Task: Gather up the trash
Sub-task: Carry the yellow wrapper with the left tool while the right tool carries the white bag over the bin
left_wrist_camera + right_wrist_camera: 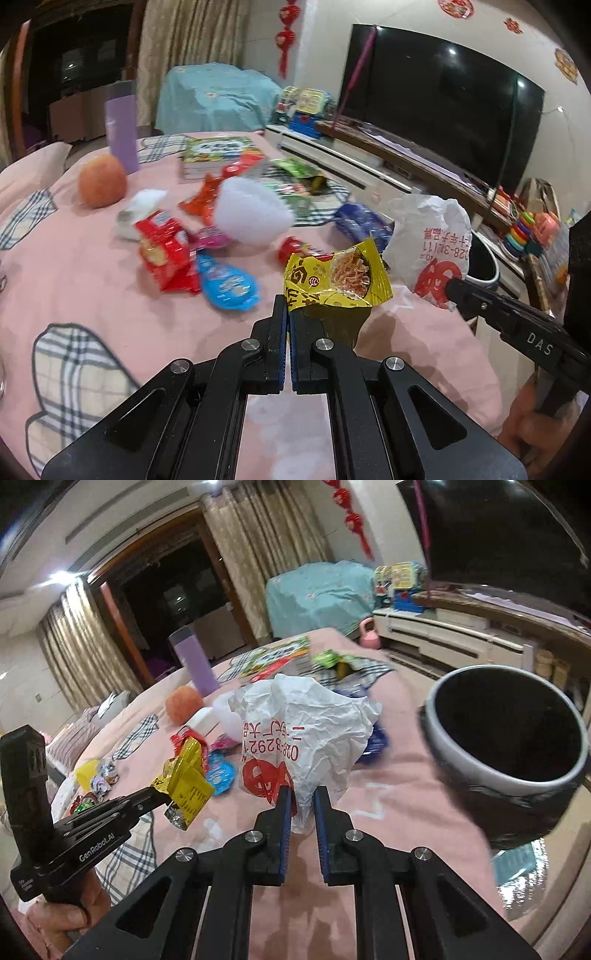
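Left gripper (287, 306) pressed together on the lower edge of a yellow crinkled foil snack wrapper (338, 275), lifted clear of the pink-clothed desk (110, 295). Right gripper (303, 800) pinching a crumpled white plastic bag with red print (306, 727), jaws narrowed on the bag's bottom fold, bag also off the cloth. Black-lined round bin with a pale rim (509, 738) sits just right of the desk edge, mouth open toward the right wrist camera. Judged step: carry both pieces to the bin. To do it well, bring the bag over the mouth first, release only once centred, then swing the wrapper across. More wrappers remain on the desk: red packet (166, 254), blue pouch (227, 282); orange round fruit (102, 180) is probably not trash.
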The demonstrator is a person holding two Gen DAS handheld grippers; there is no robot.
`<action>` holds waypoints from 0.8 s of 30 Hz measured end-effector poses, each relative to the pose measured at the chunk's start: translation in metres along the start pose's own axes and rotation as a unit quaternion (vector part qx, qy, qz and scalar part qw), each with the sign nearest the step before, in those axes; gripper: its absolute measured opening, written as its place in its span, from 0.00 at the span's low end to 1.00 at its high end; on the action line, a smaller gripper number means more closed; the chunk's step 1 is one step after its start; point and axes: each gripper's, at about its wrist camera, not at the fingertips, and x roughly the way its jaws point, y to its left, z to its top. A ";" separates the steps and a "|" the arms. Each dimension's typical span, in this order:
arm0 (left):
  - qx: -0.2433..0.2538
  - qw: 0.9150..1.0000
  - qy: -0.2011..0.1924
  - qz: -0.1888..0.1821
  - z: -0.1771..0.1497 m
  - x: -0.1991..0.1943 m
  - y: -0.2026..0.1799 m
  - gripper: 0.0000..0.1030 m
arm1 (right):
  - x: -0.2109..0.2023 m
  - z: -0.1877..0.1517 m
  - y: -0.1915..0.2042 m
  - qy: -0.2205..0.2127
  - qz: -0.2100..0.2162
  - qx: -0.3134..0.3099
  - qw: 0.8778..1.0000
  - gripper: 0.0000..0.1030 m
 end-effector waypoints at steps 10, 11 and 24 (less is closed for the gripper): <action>0.036 0.999 0.006 -0.026 0.014 0.017 -0.050 0.01 | -0.026 0.001 -0.039 -0.021 -0.038 0.023 0.999 0.12; 0.038 0.999 0.007 -0.029 0.015 0.018 -0.054 0.01 | -0.028 0.002 -0.043 -0.024 -0.043 0.025 0.998 0.12; 0.087 0.995 0.006 -0.049 0.039 0.044 -0.114 0.01 | -0.042 0.009 -0.090 -0.035 -0.078 0.051 0.995 0.12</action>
